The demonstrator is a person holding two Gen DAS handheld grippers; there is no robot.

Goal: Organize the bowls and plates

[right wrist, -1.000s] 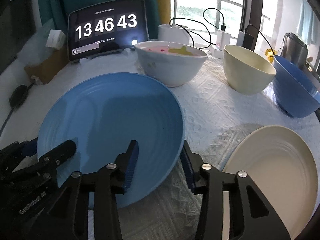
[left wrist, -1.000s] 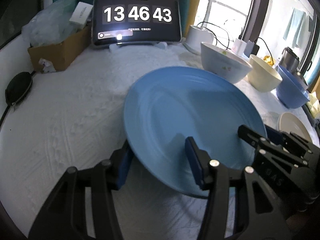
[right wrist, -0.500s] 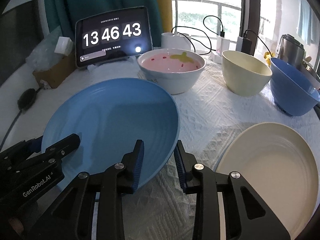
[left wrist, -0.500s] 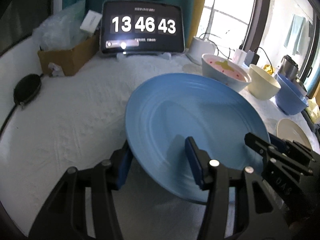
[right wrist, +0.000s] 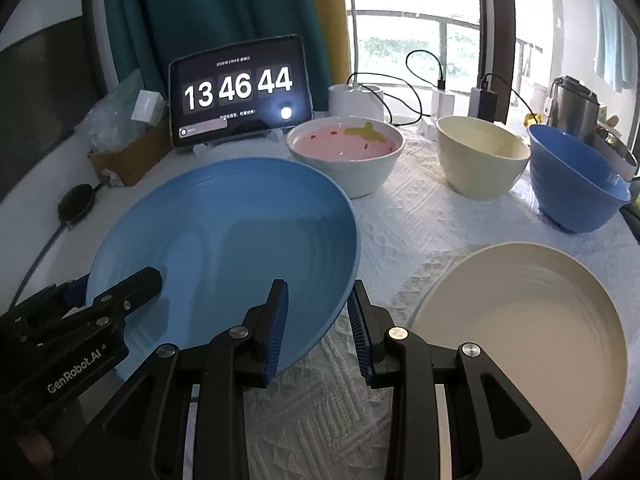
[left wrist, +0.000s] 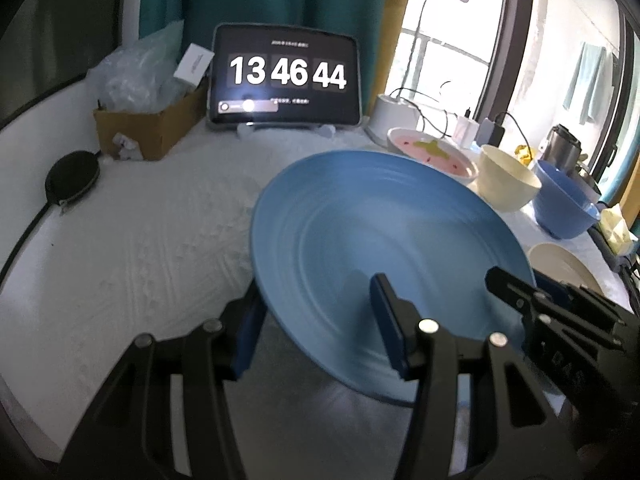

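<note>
A large blue plate (left wrist: 384, 248) is held off the white tablecloth by both grippers. My left gripper (left wrist: 316, 328) is shut on its near left rim. My right gripper (right wrist: 318, 320) is shut on its right rim; the plate shows in the right wrist view (right wrist: 232, 248) too. A cream plate (right wrist: 528, 328) lies on the cloth to the right. Behind stand a white bowl with a pink inside (right wrist: 346, 152), a cream bowl (right wrist: 482, 156) and a blue bowl (right wrist: 576, 180).
A tablet showing a clock (left wrist: 286, 80) stands at the back. A cardboard box with plastic bags (left wrist: 148, 120) and a black round pouch (left wrist: 72, 176) sit at the left. Chargers, cables and a metal kettle (right wrist: 574, 100) line the window side.
The blue plate has risen off the cloth and both cameras have moved up with it. My right gripper has closed tighter on the plate's rim.
</note>
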